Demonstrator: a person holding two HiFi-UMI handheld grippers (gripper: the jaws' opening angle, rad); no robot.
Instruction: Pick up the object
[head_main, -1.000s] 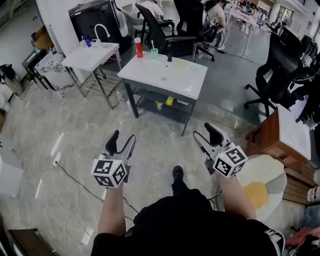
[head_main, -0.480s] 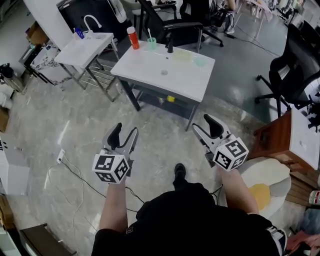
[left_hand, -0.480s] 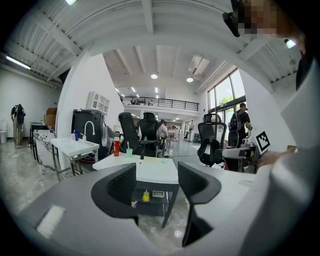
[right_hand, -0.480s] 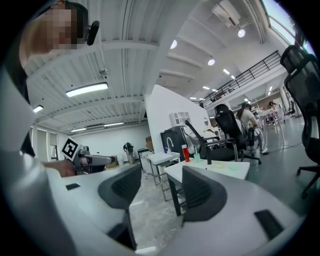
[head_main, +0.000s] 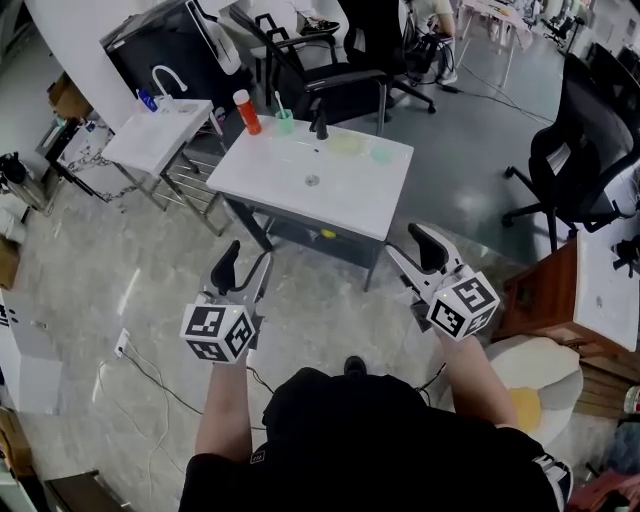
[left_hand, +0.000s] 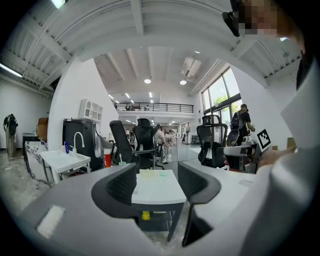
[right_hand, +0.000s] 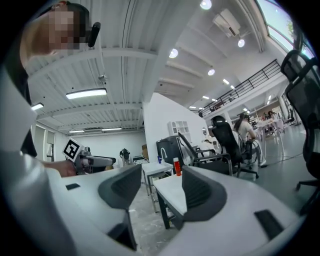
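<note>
The left gripper (head_main: 246, 270) and the right gripper (head_main: 412, 252) are held forward, jaws apart and empty, ready for the approach. The likely object, a red bottle (head_main: 246, 112), stands on the white table (head_main: 350, 205), well apart from them.

Unclear which item is meant as the object. Upright at the far left corner of the white rectangular counter (head_main: 290, 200): red cylindrical bottle with white cap (head_main: 246, 112). Just beside it on the right: pale green cup (head_main: 285, 122) with a thin stick standing in it. Further right along the far edge, lying flat and near each other: pale yellow-green round dish (head_main: 346, 144) and smaller mint-green dish (head_main: 380, 155).
</note>
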